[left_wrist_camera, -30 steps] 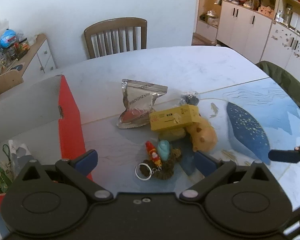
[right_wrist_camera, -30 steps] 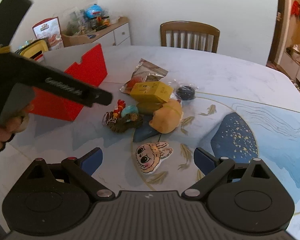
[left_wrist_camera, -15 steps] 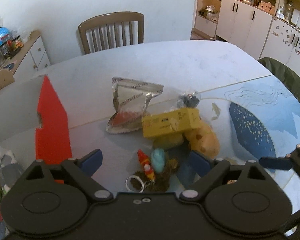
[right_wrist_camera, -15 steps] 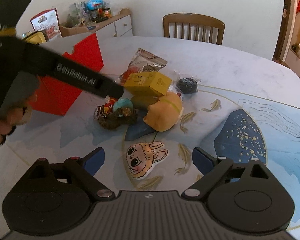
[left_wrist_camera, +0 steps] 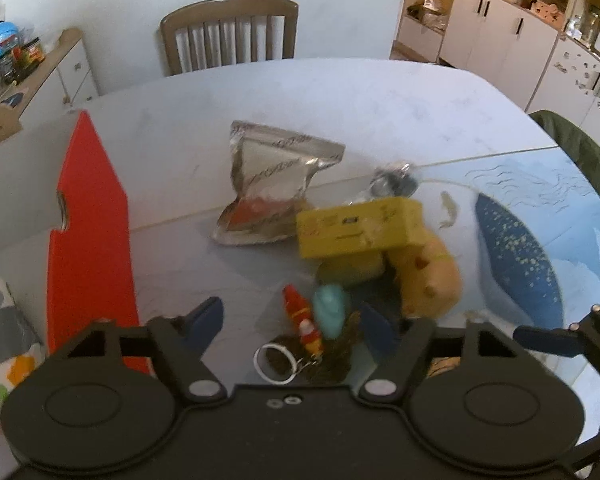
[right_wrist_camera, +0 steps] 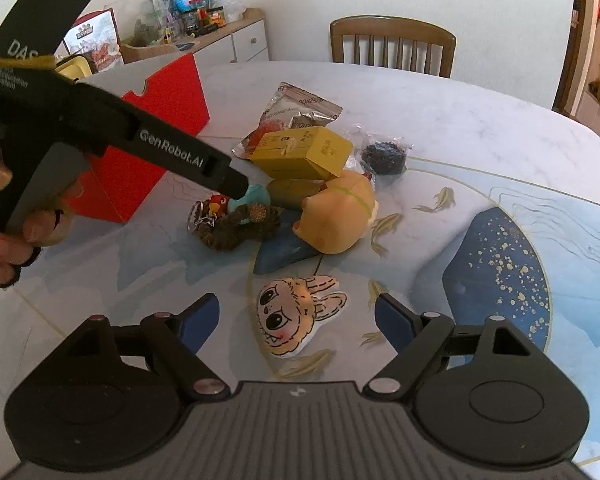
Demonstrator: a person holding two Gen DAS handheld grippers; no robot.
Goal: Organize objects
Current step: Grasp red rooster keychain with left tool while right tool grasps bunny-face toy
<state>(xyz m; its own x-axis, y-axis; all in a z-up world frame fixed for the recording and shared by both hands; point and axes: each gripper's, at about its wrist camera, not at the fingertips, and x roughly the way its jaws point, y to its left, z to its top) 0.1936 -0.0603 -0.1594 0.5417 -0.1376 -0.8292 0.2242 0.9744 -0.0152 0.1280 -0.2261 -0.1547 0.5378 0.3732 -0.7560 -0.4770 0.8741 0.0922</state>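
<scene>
— Where did we have the left gripper (left_wrist_camera: 288,316)?
— Spread wide above the keychain (left_wrist_camera: 308,324), beside the red box (left_wrist_camera: 88,220).
— The right gripper (right_wrist_camera: 296,316)?
— Also spread, over the bunny sticker (right_wrist_camera: 296,316).

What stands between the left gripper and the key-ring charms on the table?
Nothing visible does. The left gripper has its jaws open directly over the key-ring charms, with only open air between. The yellow box and the orange plush toy lie beyond them.

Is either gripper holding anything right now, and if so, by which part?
Nothing is held. The left gripper hovers open over the keychain, and the right gripper is open above the rabbit-face charm.
</scene>
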